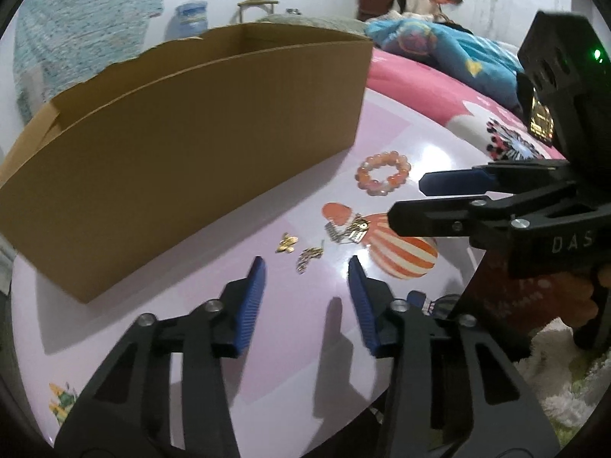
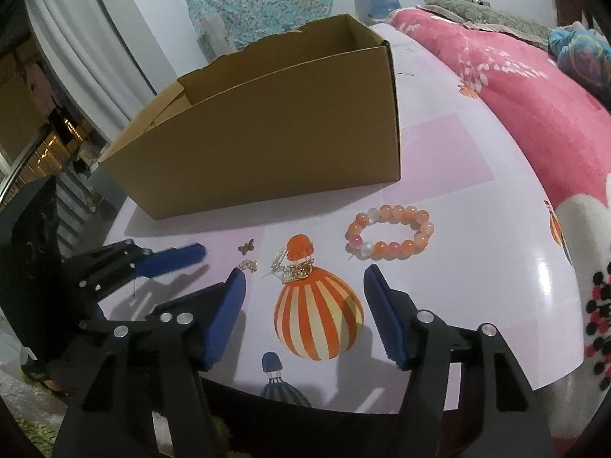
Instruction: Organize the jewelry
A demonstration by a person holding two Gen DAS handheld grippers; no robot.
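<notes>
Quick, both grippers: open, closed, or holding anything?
Left gripper: open, holding nothing.
Right gripper: open, holding nothing.

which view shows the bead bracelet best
The right wrist view: the bead bracelet lies whole and sharp on the pink table, single beads distinct. The left wrist view shows it too, whole but smaller, farther off, beside the right tool.

Dim indoor light, glare, fisheye-warped edges
</notes>
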